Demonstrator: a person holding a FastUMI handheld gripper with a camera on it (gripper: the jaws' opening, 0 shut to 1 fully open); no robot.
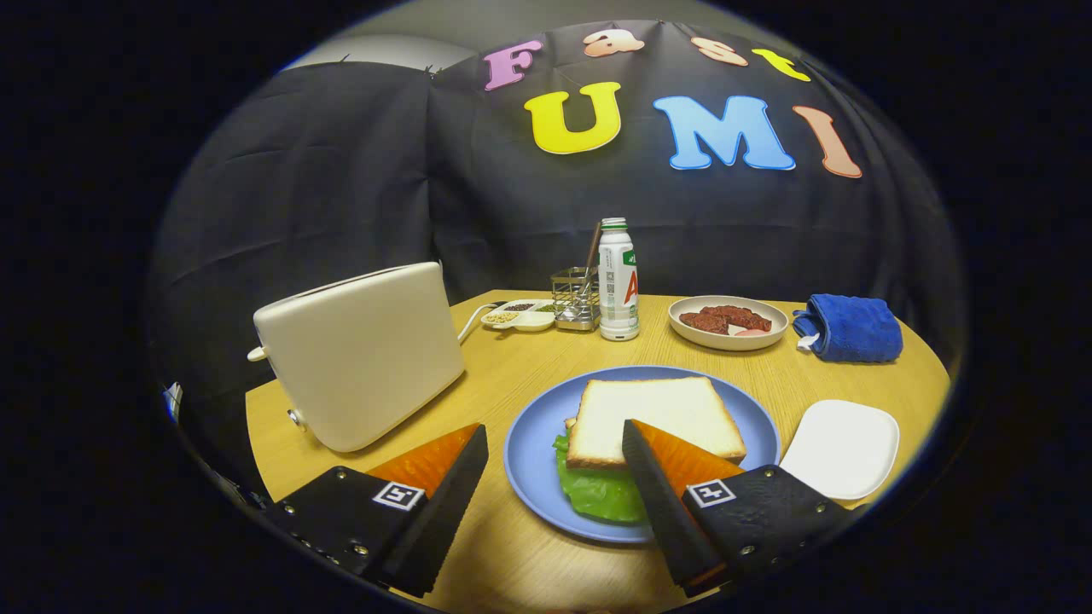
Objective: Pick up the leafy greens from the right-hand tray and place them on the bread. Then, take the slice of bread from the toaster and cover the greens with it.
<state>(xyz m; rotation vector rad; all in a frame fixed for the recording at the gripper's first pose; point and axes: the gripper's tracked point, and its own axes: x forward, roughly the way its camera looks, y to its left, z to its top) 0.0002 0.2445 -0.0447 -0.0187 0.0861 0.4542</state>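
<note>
Bread (655, 419) atop greens (597, 490) on plate (533, 460), toaster (363, 354) left, tray (843, 448) right, bottle (618, 280) behind, open claw (554, 439) before.

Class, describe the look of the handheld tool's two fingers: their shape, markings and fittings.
The tool has two wedge-shaped fingers tapering to points, spread apart with nothing between them. Each block-like base carries a small square black-and-white marker and several round metal screws.

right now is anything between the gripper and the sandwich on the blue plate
Nothing visible does. The gripper is open, and the top bread slice lies just ahead of its fingers on the blue plate, covering the leafy greens. The toaster stands off to the side.
</note>
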